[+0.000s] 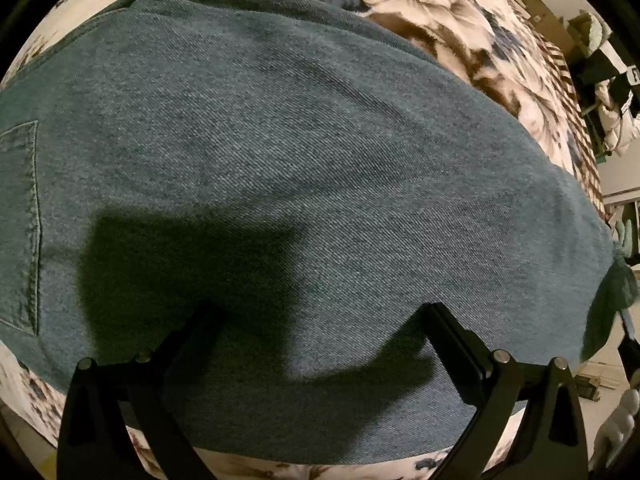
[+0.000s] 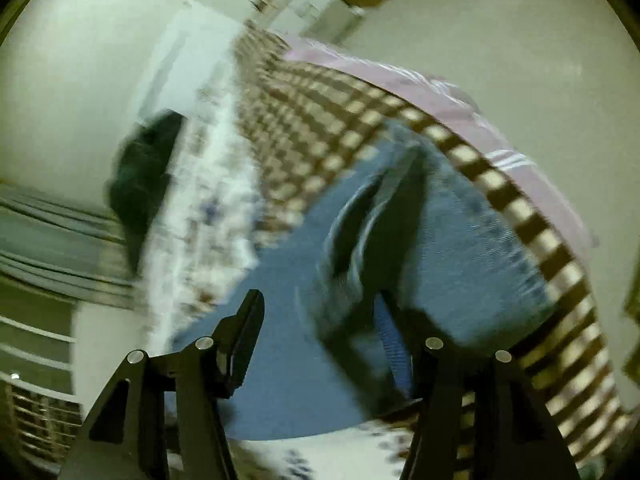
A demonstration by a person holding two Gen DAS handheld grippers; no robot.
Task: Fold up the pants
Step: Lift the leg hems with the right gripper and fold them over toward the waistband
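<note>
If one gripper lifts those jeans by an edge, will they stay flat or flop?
Probably flop: the jeans already sag in soft ripples over the bedspread. The thick weave suggests some weight and grip, so likely no slipping.

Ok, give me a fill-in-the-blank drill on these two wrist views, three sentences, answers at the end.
1. The pants are made of blue ____.
2. The bedspread under them has a ____ print.
3. The left gripper and the right gripper both have their jaws ____, gripping nothing.

Missing words: denim; floral; open
</note>
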